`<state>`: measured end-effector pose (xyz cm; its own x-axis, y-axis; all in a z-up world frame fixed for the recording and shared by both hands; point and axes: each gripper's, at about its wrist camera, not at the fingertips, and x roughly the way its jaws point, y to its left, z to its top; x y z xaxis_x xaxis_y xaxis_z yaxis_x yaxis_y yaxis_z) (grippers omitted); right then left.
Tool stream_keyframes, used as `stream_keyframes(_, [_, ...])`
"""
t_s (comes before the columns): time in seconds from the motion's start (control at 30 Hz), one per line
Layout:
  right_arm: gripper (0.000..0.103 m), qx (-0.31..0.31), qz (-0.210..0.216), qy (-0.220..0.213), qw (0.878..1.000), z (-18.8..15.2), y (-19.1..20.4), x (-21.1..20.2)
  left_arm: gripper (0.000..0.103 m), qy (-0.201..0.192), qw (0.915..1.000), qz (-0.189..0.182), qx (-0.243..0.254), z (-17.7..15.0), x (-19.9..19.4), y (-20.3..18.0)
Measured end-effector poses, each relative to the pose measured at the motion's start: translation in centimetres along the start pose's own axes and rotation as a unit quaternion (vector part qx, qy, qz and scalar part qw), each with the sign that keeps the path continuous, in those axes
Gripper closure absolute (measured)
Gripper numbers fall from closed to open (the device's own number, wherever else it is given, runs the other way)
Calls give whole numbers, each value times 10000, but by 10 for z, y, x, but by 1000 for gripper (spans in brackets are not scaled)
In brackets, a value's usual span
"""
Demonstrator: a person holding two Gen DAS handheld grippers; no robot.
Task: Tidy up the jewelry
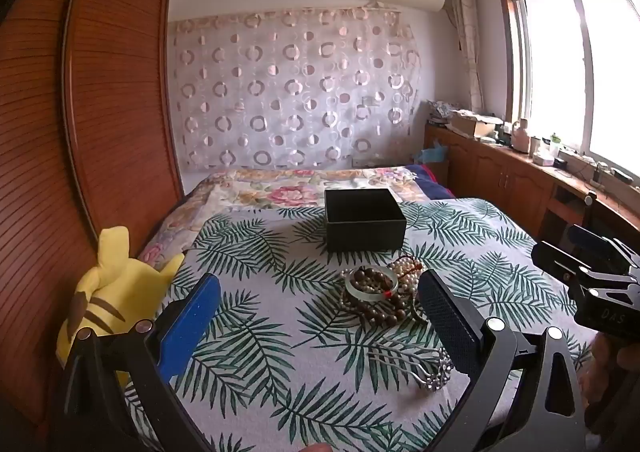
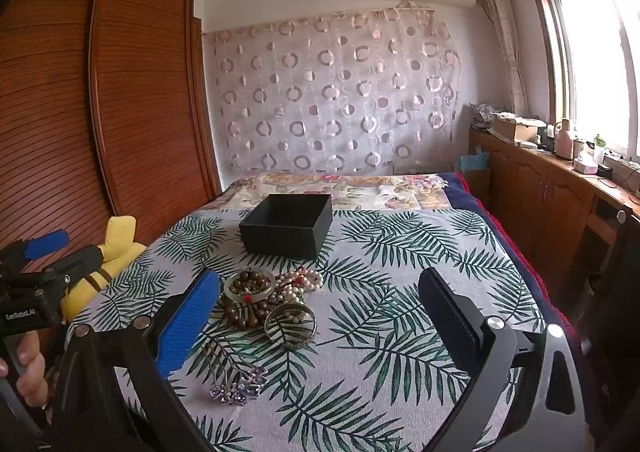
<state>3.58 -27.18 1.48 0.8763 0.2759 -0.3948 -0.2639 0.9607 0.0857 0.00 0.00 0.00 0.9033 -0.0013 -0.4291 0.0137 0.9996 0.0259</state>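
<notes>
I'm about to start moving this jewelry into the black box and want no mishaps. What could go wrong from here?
1. The brown bead strand, pale bangle and pearls lie piled together, so lifting one may drag the others.
2. The hair comb lies flat on soft cloth; an open claw may snag fabric.
3. The black box sits on bedding and might tip if bumped.

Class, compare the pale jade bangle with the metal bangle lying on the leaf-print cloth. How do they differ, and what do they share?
The jade bangle is a pale green, translucent band; the metal bangle is silvery and shiny. The jade bangle rests on top of the brown wooden beads, which fill its ring; the metal bangle mostly frames the leaf-print cloth, only its far edge meeting the pearls. The jade bangle lies nearer the black box. Both are round rings lying roughly flat, untouched.
</notes>
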Motion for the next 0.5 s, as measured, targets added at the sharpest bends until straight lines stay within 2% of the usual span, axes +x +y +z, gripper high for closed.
stream_keyframes(0.5, [2, -16, -5, 1, 10000, 0, 1, 0, 7, 3, 10000, 7, -5, 0, 0, 0])
